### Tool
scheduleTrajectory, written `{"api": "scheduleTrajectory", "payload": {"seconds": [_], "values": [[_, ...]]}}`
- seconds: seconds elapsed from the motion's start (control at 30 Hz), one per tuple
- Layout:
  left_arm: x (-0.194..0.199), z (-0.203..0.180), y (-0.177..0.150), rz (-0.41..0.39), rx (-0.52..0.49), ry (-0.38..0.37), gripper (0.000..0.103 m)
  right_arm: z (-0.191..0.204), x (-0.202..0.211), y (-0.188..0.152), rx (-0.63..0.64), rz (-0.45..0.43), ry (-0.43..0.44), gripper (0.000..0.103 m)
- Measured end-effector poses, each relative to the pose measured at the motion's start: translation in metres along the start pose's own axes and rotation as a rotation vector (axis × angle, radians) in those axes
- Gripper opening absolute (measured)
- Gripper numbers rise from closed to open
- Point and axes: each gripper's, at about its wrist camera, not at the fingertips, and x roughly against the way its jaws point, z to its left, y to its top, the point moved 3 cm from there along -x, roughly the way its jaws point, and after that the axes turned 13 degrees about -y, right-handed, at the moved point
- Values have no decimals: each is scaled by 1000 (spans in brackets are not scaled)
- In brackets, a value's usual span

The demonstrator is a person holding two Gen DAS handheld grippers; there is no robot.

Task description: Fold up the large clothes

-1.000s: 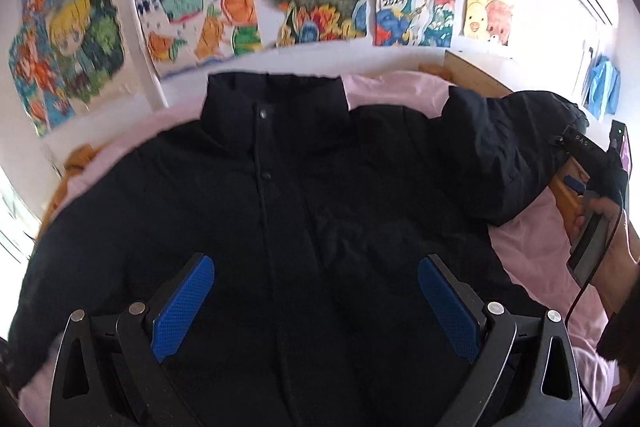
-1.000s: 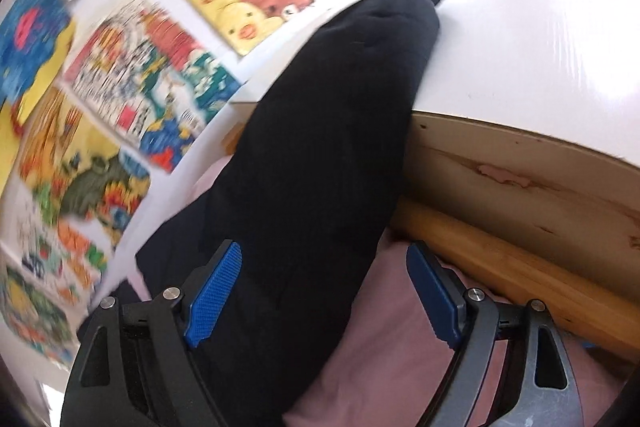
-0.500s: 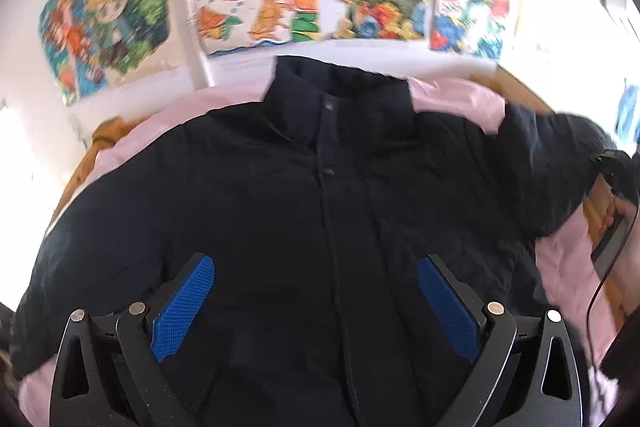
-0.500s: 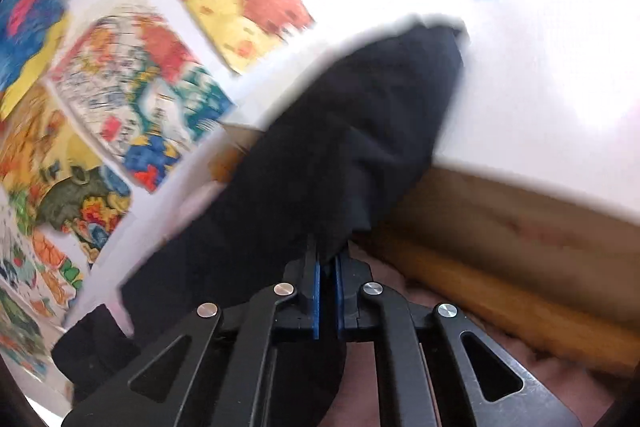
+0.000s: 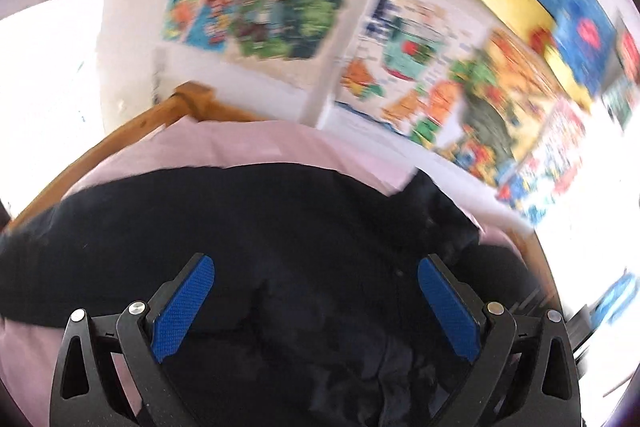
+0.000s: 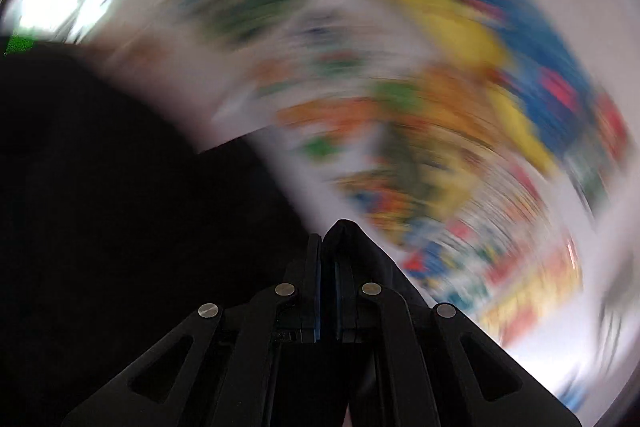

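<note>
Writing cannot be read anywhere, since the coloured posters (image 5: 440, 75) on the white wall are smeared by blur in both views. Left tongs (image 5: 316, 303) are held tilted downward with the 2 blue pads spread wide and nothing between them, poised over the dark jacket (image 5: 248, 235), which is laid across the pink sheet (image 5: 240, 147) of the wooden-framed bed (image 5: 132, 131). Right tongs (image 6: 328, 287) are seen pressed together, pinching a fold of the jacket's black cloth, which is draped away to the left.
</note>
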Motion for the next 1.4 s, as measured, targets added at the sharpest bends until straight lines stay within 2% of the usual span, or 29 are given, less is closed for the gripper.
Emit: {"api": "scheduleTrajectory", "payload": {"seconds": [0.1,0.17,0.23,0.27,0.3,0.37,0.43,0.5,0.57,0.63,0.7,0.83,0.93,1.0,1.1,1.3,1.37,1.4], "values": [[-10,22,-1,20,37,-6,103,88,16,-17,312,-3,84,5],[-20,24,-4,50,20,-7,103,125,28,-28,455,0,106,5],[-36,16,-12,117,-32,-24,103,143,40,-38,514,18,112,11],[-40,11,-16,143,-57,-36,103,146,47,-36,510,36,125,14],[-46,3,-20,174,-96,-53,103,145,54,-37,490,57,153,21],[-55,-17,-28,219,-185,-89,103,133,74,-38,405,95,216,33],[-58,-37,-37,244,-266,-114,103,113,97,-42,300,111,290,59],[-63,-62,-46,262,-368,-142,103,95,118,-52,208,124,348,68],[-67,-89,-60,281,-473,-175,103,70,141,-73,98,145,426,72],[-73,-122,-81,303,-624,-203,103,45,156,-99,-30,191,481,73],[-81,-148,-102,316,-749,-217,103,23,162,-131,-158,245,512,73],[-104,-198,-160,365,-975,-234,103,-15,141,-201,-410,414,463,73],[-117,-232,-207,411,-1102,-275,103,-36,124,-262,-695,569,469,73],[-124,-252,-233,419,-1165,-279,103,-41,123,-293,-806,614,461,73],[-139,-280,-257,425,-1169,-258,103,-48,120,-321,-860,661,400,73],[-170,-302,-266,383,-1037,-159,101,-54,119,-355,-975,710,328,73],[-179,-305,-274,392,-1043,-128,85,-52,114,-362,-1000,719,325,73],[-184,-307,-279,400,-1058,-111,80,-54,112,-366,-1005,719,326,73]]}}
